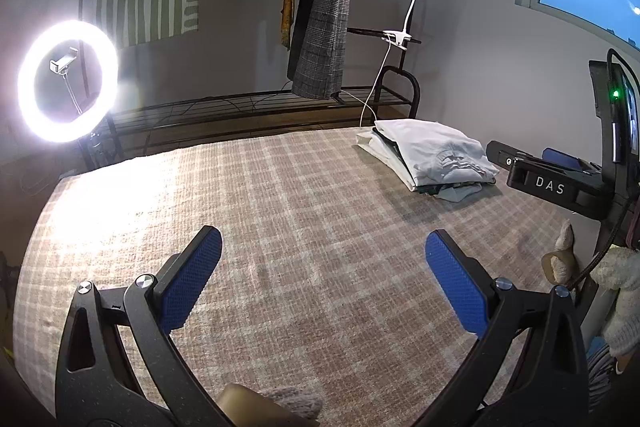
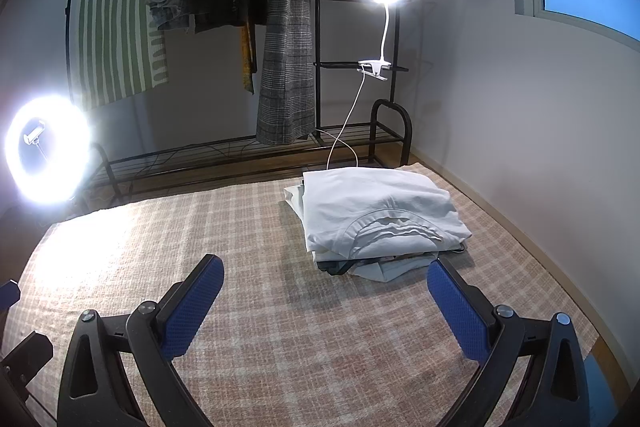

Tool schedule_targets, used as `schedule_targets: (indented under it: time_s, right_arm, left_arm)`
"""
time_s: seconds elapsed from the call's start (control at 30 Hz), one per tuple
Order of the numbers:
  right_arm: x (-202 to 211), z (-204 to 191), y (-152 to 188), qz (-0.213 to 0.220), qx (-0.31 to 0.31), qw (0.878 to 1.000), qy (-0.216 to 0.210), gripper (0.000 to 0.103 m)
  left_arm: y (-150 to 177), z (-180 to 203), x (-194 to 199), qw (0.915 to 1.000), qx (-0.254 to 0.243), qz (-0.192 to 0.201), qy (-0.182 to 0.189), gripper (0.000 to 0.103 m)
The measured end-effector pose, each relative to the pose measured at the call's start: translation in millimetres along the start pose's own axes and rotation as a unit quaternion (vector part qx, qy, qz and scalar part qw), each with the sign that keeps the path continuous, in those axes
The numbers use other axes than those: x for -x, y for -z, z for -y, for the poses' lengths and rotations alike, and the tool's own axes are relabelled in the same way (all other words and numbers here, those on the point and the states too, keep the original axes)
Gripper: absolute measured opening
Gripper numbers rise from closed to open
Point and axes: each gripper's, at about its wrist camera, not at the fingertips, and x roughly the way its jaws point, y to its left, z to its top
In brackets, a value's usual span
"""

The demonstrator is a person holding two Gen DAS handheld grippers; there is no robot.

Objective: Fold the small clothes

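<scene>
Both tongs hang wide apart over the checked blanket (image 1: 280,195), gripping nothing: the left tongs (image 1: 322,281) have only bare weave between their blue pads, and so do the right tongs (image 2: 324,301).

The task's things sit in one place, a stack of folded clothes (image 2: 376,215) at the far right of the blanket, close to the wall. A pale T-shirt (image 1: 440,151) tops it, neckline turned toward the near side, with darker and lighter pieces showing beneath its near edge.

From the right tongs the stack lies just ahead and slightly right; its near edge is close above the right finger's tip, though whether they touch I cannot tell. From the left tongs it lies well off to the far right, with open blanket between. The right hand is plainly the nearer.

The stack's long axis appears to run near to far, angled a little leftward, so a reach from the right would likely meet its short near edge first.

No unfolded garment shows on the blanket in either view, so the folding looks largely done, or the next piece lies out of sight
</scene>
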Motion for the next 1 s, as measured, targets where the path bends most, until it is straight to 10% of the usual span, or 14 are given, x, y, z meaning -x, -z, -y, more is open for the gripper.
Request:
schedule_targets:
  time_s: [1.0]
  right_arm:
    - [1.9, -1.0, 0.3, -0.003, -0.002, 1.0, -0.002, 0.103]
  left_arm:
    - [3.5, -0.8, 2.5, 0.9998, -0.017, 0.001, 0.009, 0.103]
